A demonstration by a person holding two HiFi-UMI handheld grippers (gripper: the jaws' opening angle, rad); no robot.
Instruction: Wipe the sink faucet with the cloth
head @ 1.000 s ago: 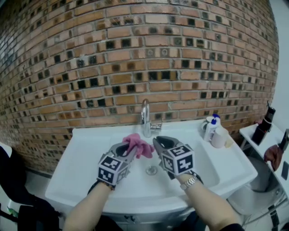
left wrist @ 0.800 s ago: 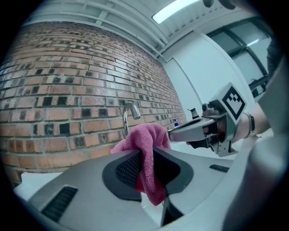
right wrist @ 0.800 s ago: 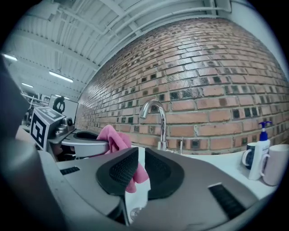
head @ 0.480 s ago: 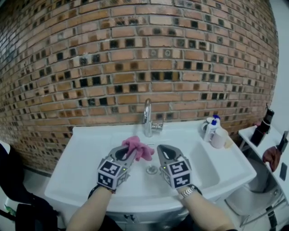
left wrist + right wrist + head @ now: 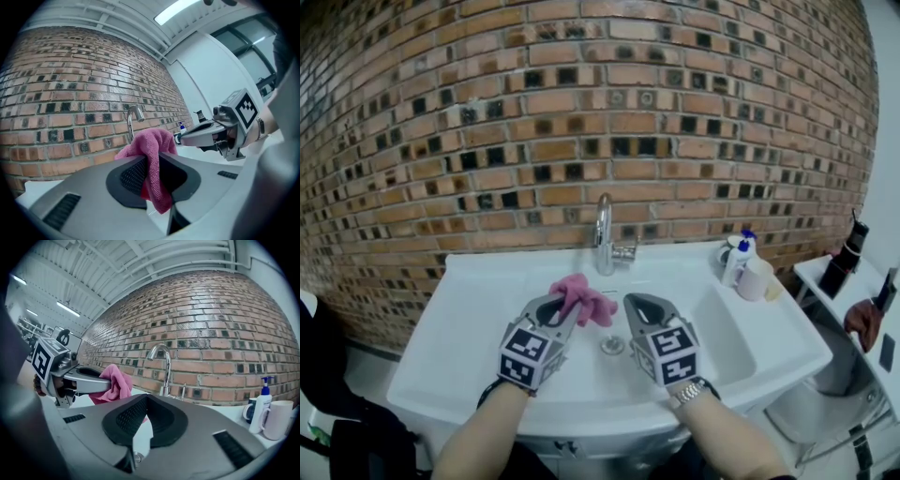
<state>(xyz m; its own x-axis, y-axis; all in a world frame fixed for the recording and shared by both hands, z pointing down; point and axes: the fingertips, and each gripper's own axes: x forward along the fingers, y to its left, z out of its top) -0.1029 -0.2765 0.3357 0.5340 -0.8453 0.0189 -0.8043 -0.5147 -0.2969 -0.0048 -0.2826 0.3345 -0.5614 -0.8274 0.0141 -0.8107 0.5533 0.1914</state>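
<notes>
I've got the left gripper point(image 5: 562, 311) clamped on the pink cloth point(image 5: 591, 302). It bunches above the jaw tips with a tail hanging below, and I'm holding it over the white sink point(image 5: 478, 309), in front of the chrome faucet point(image 5: 602, 239) and not touching it. On my right gripper point(image 5: 636, 305) the jaws have just been closing and now meet with nothing between them, level beside the cloth above the drain point(image 5: 611, 346). A soap bottle point(image 5: 737, 262) and mug point(image 5: 754, 278) stand at the sink's far right.

No legible text or numbers
</notes>
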